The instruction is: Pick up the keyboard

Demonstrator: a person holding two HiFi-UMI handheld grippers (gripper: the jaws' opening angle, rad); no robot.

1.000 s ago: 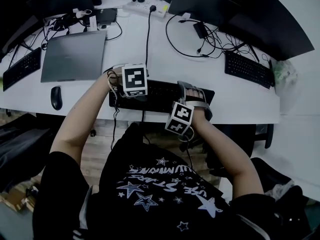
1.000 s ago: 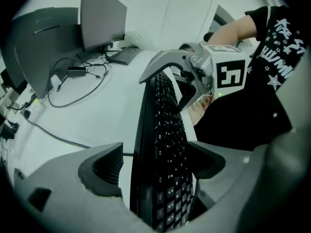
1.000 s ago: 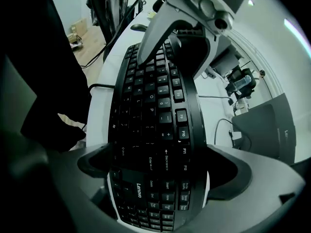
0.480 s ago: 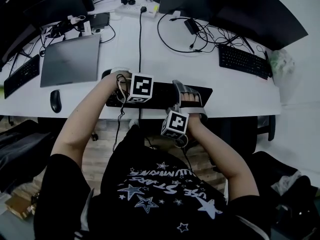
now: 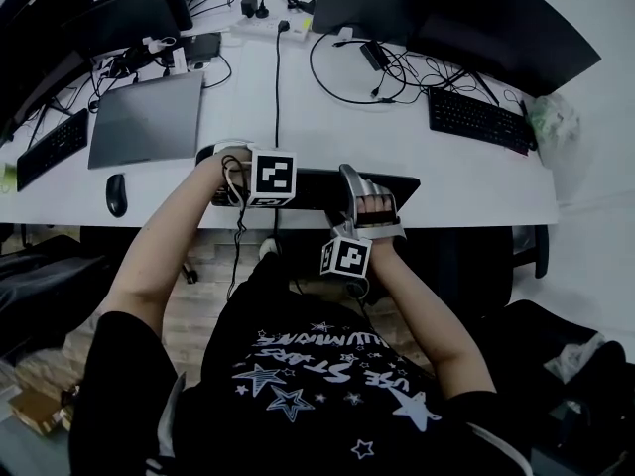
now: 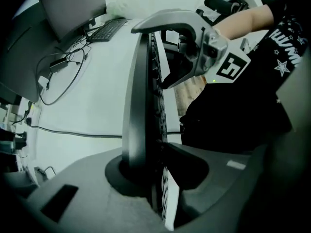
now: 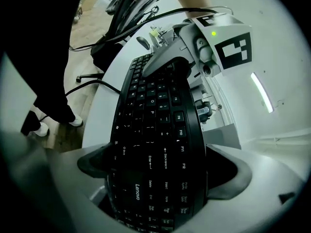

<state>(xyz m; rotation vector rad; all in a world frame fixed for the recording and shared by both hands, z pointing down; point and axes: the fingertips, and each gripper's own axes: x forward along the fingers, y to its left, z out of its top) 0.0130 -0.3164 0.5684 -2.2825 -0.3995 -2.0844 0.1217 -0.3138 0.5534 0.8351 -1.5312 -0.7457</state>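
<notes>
The black keyboard (image 5: 316, 186) lies along the front edge of the white desk (image 5: 437, 181), straight ahead of me. My left gripper (image 5: 238, 178) points steeply down at its left end. In the left gripper view the keyboard (image 6: 143, 101) runs edge-on between that gripper's (image 6: 155, 171) jaws, which are closing, with both pads against it. My right gripper (image 5: 369, 201) holds the right end. There the keyboard (image 7: 158, 130) shows its keys, and the right gripper (image 7: 160, 171) is shut across its front and back edges.
A closed grey laptop (image 5: 149, 117) and a mouse (image 5: 116, 194) sit to the left. Two more keyboards (image 5: 476, 119) (image 5: 50, 147) lie at the desk's sides. Monitors (image 5: 446, 13), a power strip (image 5: 268, 26) and cables (image 5: 276, 87) fill the back. A chair (image 5: 486, 261) stands at the right.
Both grippers have closed in on the keyboard's ends. The right gripper has tipped and drawn back toward me. The keyboard now looks narrower from above, as if tilted.
</notes>
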